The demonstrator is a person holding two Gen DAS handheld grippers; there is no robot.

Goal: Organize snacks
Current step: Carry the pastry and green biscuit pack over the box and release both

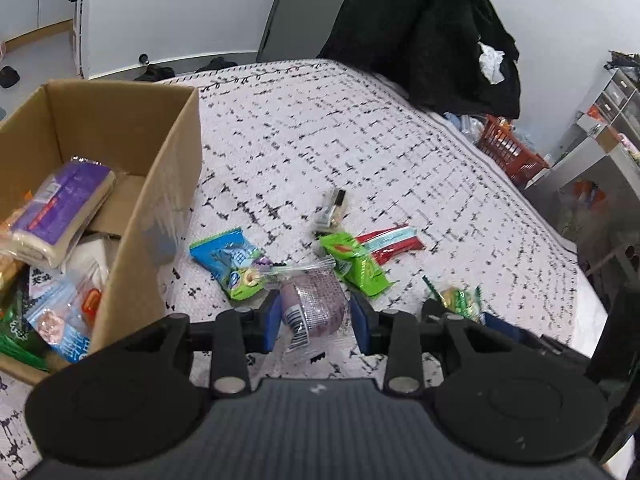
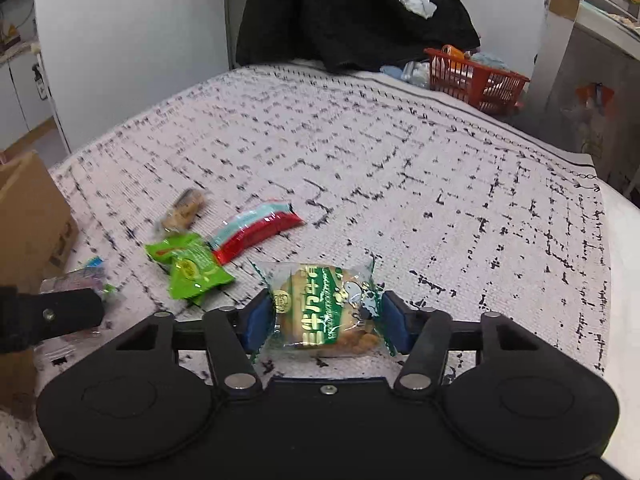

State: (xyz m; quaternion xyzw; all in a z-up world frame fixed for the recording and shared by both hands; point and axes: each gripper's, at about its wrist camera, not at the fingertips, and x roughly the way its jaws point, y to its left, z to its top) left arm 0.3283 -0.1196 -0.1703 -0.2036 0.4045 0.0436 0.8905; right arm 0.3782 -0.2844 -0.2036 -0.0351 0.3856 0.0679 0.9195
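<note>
With both grippers low over the patterned bed (image 1: 360, 128), you have a snack between each pair of pads: the left gripper (image 1: 316, 316) clamps the purple wrapped cake (image 1: 314, 304), and the right gripper (image 2: 326, 316) brackets the green-labelled biscuit pack (image 2: 326, 308), its pads at the wrapper's sides, though you cannot tell whether they press. Squeeze the body, not the crinkly ends, then lift straight. The cardboard box (image 1: 176, 184) stands at the bed's left edge, its near wall tall; clear it before lowering. Loose packets lie mid-bed; the far half is open.
</note>
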